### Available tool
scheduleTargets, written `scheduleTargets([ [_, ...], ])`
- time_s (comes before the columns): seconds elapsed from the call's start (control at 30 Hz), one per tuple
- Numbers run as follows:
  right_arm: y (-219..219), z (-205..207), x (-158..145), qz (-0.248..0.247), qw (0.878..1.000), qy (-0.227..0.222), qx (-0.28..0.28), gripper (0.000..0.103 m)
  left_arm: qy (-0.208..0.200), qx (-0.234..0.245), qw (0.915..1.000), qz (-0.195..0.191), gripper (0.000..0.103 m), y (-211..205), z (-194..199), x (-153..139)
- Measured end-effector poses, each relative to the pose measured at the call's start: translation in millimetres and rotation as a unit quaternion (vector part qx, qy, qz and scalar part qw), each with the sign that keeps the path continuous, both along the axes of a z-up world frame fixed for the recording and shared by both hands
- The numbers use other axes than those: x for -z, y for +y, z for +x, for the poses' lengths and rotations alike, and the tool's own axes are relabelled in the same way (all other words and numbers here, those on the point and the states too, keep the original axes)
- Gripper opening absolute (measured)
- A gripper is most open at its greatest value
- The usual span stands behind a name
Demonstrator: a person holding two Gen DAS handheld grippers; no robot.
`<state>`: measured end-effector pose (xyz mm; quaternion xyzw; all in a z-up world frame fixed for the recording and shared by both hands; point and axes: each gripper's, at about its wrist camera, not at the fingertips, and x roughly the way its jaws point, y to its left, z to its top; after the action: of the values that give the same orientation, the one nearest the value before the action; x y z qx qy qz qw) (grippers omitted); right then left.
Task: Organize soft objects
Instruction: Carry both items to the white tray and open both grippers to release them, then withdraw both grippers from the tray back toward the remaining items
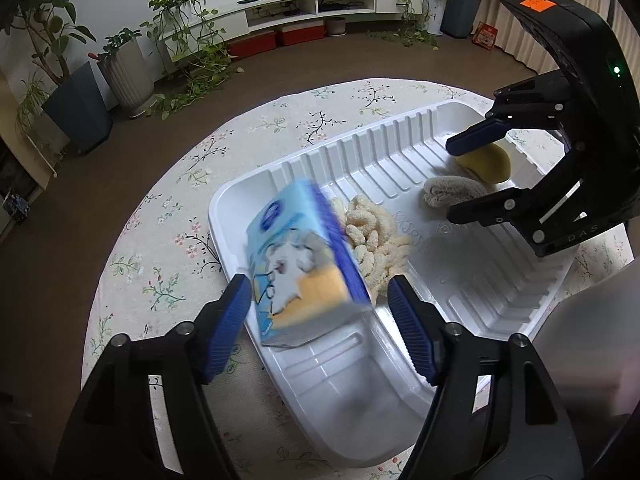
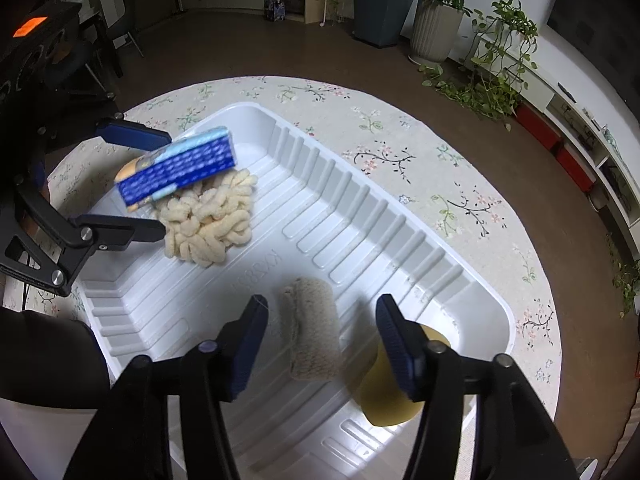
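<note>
Inside white tray (image 1: pixel 400 136), left tool (image 1: pixel 320 300) open around blurred tissue pack (image 1: pixel 304 256), right tool (image 2: pixel 320 340) open over rolled towel (image 2: pixel 310 332).

round table with floral cloth (image 1: pixel 168 216) at centre; potted plants (image 1: pixel 80 92) at 10 o'clock; white shelf unit (image 1: pixel 320 4) with red boxes (image 1: pixel 276 40) at 12 o'clock; curtain (image 1: pixel 560 12) at 2 o'clock.

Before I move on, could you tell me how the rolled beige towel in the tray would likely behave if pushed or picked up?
The rolled towel looks like loosely wound cloth, so it would probably squash and sag rather than stay stiff. Its round shape may let it roll on the smooth white tray. Nothing seems to tie it, so it might unroll when lifted by one end.
</note>
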<state>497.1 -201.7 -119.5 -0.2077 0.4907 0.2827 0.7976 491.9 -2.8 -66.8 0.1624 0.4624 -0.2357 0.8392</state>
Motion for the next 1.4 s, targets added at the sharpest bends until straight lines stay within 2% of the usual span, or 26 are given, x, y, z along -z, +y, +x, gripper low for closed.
scheduleTargets([
  [0.13,-3.2,-3.1,-4.3,0.001,1.000,-0.008,0.004,0.072,-0.005,-0.006,1.0000,-0.006,0.082,6.6,-2.8,-3.5],
  [0.2,-5.8,-4.5,-8.0,0.005,1.000,-0.011,0.007,0.077,-0.009,-0.009,0.9999,-0.010,0.089,10.0,-5.3,-6.5],
  [0.27,-8.4,-7.2,-12.6,0.013,1.000,-0.014,0.009,0.083,-0.010,-0.010,0.9998,-0.015,0.102,12.4,-7.6,-7.8],
  [0.33,-9.9,-8.6,-16.4,0.020,1.000,-0.017,0.010,0.090,-0.021,-0.013,0.9995,-0.019,0.103,15.0,-11.1,-12.7],
  [0.4,-11.7,-11.2,-22.7,0.027,0.999,-0.025,0.013,0.103,-0.037,-0.017,0.9988,-0.028,0.103,17.7,-13.7,-19.5],
  [0.53,-16.3,-15.5,-37.1,0.045,0.998,-0.041,0.020,0.103,-0.052,-0.032,0.9968,-0.051,0.103,23.8,-17.8,-33.3],
  [0.77,-26.9,-21.5,-56.9,0.054,0.995,-0.075,0.042,0.103,-0.068,-0.058,0.9941,-0.061,0.103,33.2,-19.3,-48.0],
  [0.97,-65.9,-37.0,-82.9,0.091,0.987,-0.099,0.093,0.103,-0.084,-0.085,0.9900,-0.074,0.103,52.8,-35.1,-64.1],
  [1.23,-136.9,-99.6,-122.5,0.145,0.967,-0.138,0.159,0.103,-0.115,-0.113,0.9818,-0.100,0.103,81.4,-100.2,-87.3],
  [1.4,-157.7,-154.5,-121.7,0.173,0.958,-0.139,0.180,0.103,-0.129,-0.128,0.9777,-0.106,0.103,91.9,-157.7,-89.8],
])
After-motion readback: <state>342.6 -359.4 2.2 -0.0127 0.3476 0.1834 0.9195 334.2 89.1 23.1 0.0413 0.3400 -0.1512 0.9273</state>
